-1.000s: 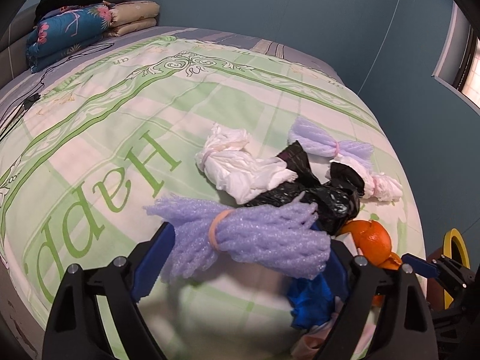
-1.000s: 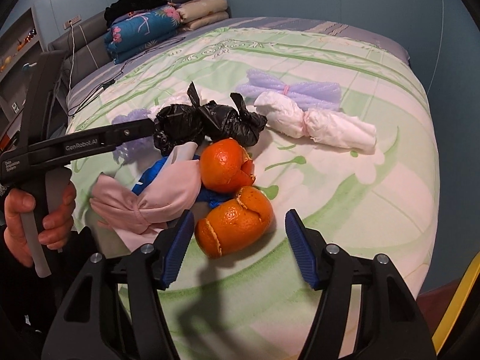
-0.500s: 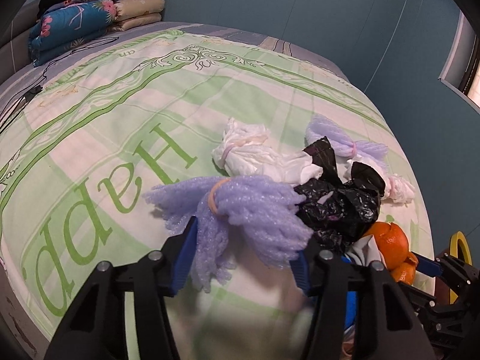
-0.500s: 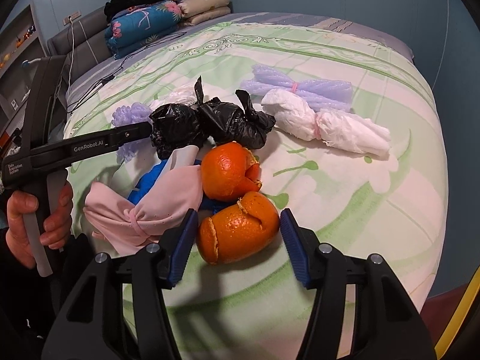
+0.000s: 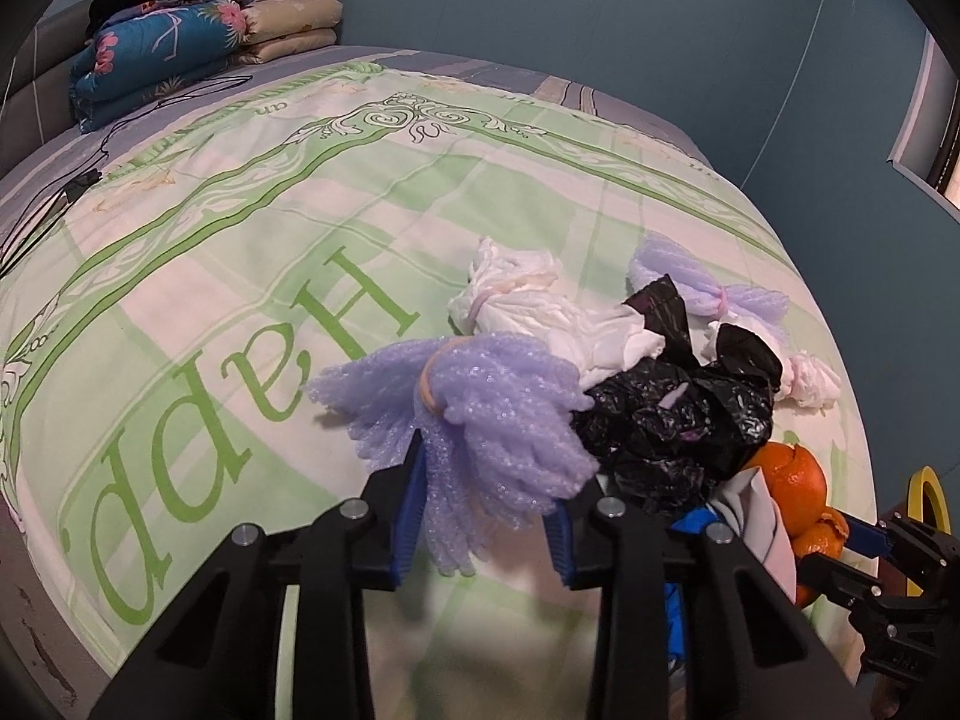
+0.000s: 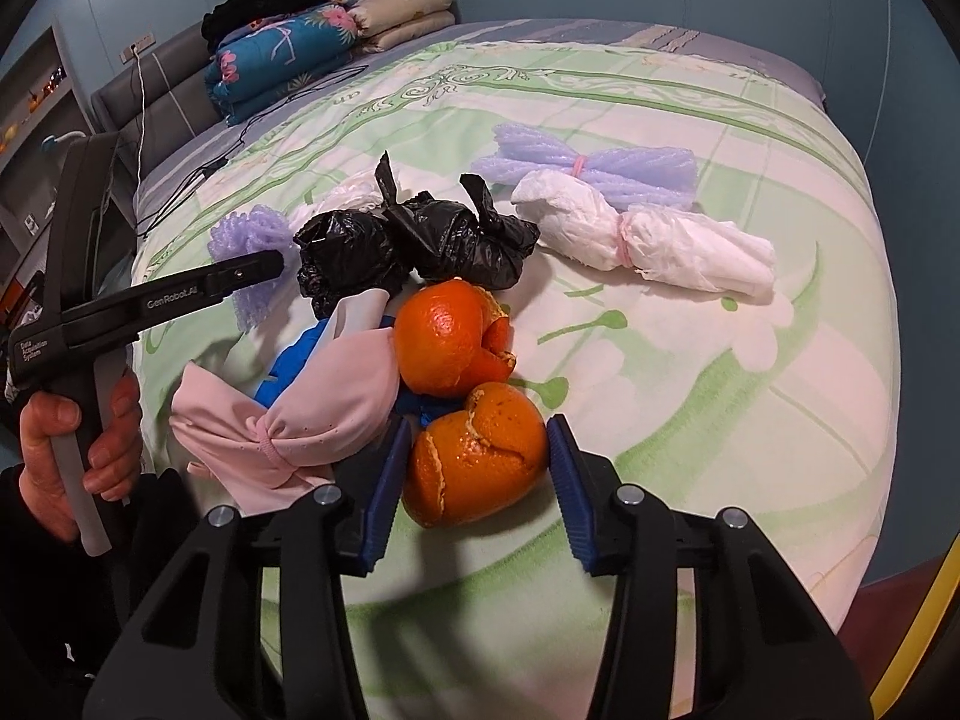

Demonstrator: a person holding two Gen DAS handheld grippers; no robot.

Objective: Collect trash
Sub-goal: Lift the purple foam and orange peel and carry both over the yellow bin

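Note:
Trash lies in a heap on a green and white bedspread point(image 5: 252, 276). In the left wrist view my left gripper point(image 5: 483, 525) is shut on a purple foam net bundle point(image 5: 480, 420) tied with a rubber band. Behind it lie a white tissue bundle point(image 5: 528, 312) and black plastic bags point(image 5: 672, 414). In the right wrist view my right gripper point(image 6: 474, 495) has its blue pads on both sides of the near orange peel point(image 6: 474, 456), touching or nearly so. A second orange peel point(image 6: 450, 336), a pink cloth bundle point(image 6: 300, 414), the black bags point(image 6: 414, 246) and another white bundle point(image 6: 642, 240) lie beyond.
Folded quilts and pillows point(image 5: 180, 42) are stacked at the bed's head, with a black cable point(image 5: 66, 192) nearby. A second purple foam bundle point(image 6: 594, 168) lies at the back. Blue walls surround the bed. A yellow rim point(image 5: 927, 510) shows past the bed's right edge.
My left gripper has closed onto the purple foam bundle. My right gripper has moved forward and narrowed around the near orange peel.

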